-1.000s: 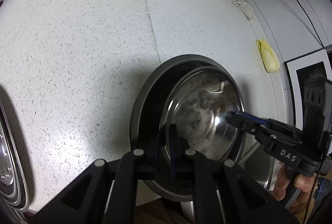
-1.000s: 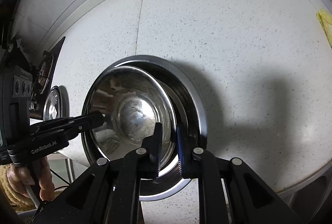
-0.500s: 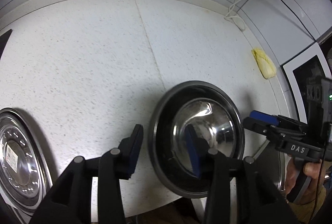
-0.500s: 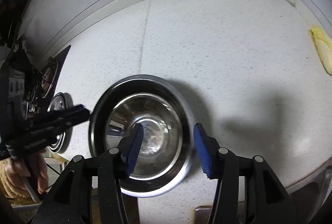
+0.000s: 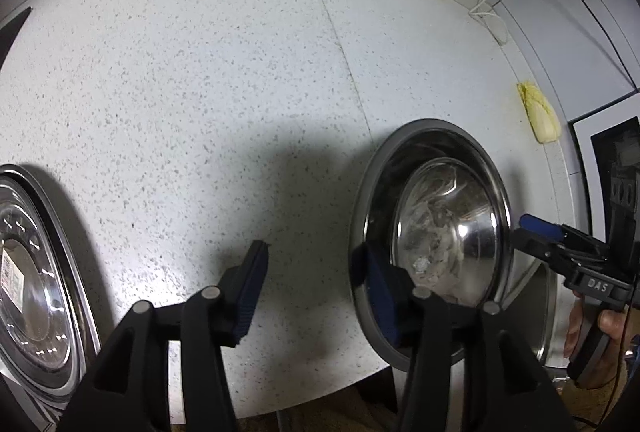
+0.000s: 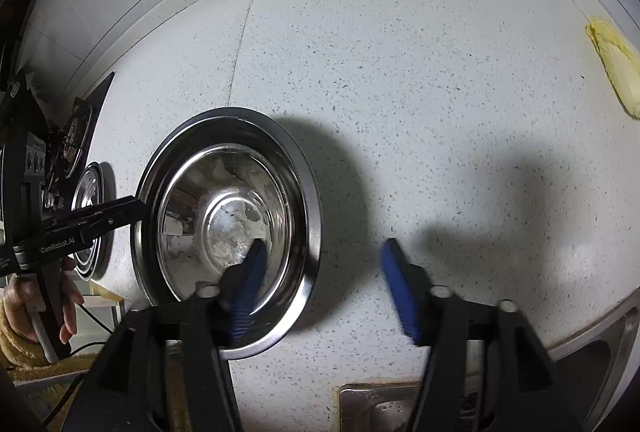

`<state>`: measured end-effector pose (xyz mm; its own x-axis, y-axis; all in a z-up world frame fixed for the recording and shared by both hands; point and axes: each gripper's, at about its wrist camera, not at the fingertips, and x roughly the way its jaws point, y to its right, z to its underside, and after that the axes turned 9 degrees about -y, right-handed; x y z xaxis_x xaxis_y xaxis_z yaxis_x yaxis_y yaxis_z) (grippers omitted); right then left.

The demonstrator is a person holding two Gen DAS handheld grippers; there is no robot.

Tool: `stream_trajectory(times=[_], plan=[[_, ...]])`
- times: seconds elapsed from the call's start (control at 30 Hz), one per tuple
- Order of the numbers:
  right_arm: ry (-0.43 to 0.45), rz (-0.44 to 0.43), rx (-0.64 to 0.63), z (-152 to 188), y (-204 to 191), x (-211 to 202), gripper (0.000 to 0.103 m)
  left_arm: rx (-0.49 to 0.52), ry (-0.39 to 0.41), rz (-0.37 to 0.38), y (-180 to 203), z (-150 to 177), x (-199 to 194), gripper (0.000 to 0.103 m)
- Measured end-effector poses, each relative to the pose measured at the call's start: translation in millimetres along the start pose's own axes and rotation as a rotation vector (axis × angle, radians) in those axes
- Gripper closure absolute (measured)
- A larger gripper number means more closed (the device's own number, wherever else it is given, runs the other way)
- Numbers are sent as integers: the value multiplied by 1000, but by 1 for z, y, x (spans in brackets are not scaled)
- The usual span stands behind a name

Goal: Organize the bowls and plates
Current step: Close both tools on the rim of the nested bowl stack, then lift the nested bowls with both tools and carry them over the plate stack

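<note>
Opening just now, left tool (image 5: 316, 296) and right tool (image 6: 322, 284) empty; bowl (image 6: 224, 216) released on counter (image 6: 400, 92).

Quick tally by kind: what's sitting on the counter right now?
Steel bowl: 1, nested in the dish
Steel dish: 1
Stack of steel plates: 1, number inside unclear
Yellow cloth: 1
Total: 4

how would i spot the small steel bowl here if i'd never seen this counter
Start at the speckled white counter and go to its near edge, by the sink corner. A wide steel bowl sits there, and the small bowl is nested inside it. Unlike the plates off to the side, it is deep, mirror-shiny and ringed by the bigger bowl's rim.
</note>
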<state>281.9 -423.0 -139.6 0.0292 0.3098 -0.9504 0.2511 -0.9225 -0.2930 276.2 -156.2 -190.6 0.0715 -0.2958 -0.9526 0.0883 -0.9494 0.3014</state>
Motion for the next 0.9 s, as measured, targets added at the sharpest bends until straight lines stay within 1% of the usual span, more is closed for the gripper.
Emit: stream_trajectory(times=[0.2,0.37,0.43,0.47,0.57,0.6,0.63,0.7,0.73,0.9], plan=[[-4,34,-15,0,4,1,40,0,-22,6,8,-2,12,54],[-13,70,-25,0,8,3,41,-12,-38,4,7,-2,20,54],[-19,82,-27,-1,10,5,42,-20,-47,20,4,-3,24,54],[-23,64,-29,-1,10,7,44,-30,-57,32,5,-4,28,54],[-26,17,-43,-2,6,10,66,-65,-81,82,0,-5,35,56],[-28,9,-49,-2,4,11,69,-73,-86,108,-1,-6,37,61],[-35,-6,-53,-3,3,12,75,-73,-93,131,-1,-6,38,68],[-50,-23,-55,-5,3,15,80,-76,-111,169,0,-7,42,74],[-56,-25,-56,-6,2,17,80,-75,-116,182,0,-6,43,78],[-80,-52,-39,-11,-3,26,82,-88,-144,209,2,-9,50,80]])
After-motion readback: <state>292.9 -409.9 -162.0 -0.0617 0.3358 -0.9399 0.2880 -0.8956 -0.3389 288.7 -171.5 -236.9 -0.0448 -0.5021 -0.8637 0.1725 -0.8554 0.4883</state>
